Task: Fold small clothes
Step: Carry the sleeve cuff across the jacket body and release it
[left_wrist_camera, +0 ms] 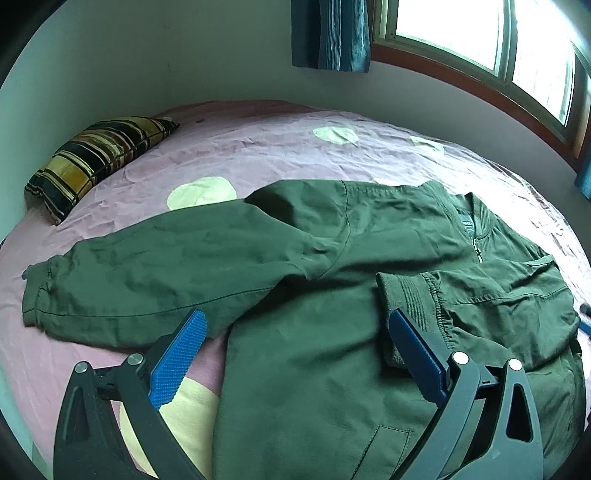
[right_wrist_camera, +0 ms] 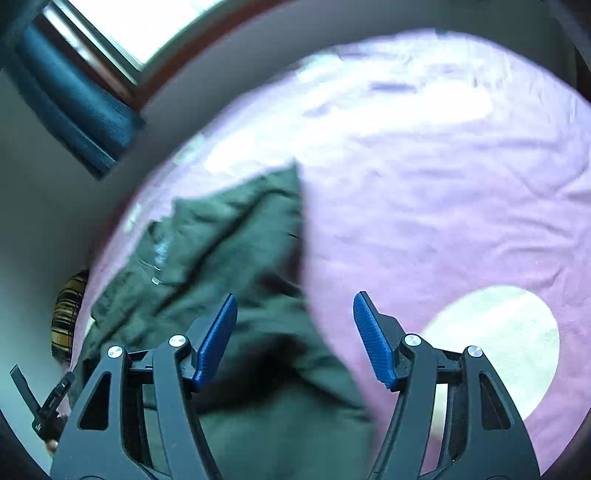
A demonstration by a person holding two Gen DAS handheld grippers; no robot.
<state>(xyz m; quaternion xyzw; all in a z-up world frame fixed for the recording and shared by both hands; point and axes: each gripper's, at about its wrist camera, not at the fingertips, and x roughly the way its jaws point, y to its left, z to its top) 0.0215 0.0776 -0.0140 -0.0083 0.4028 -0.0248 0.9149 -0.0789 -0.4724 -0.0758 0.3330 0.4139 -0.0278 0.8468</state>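
Note:
A dark green jacket lies flat on the pink bed sheet. One sleeve stretches out to the left; the other sleeve is folded across the chest, its ribbed cuff near the middle. My left gripper is open above the jacket body, its right pad next to the cuff, holding nothing. In the blurred right wrist view the jacket lies at the left. My right gripper is open and empty above the jacket's right edge.
A striped brown and black pillow lies at the far left of the bed. A wall, a window and blue curtains stand behind the bed. The sheet has pale round patches.

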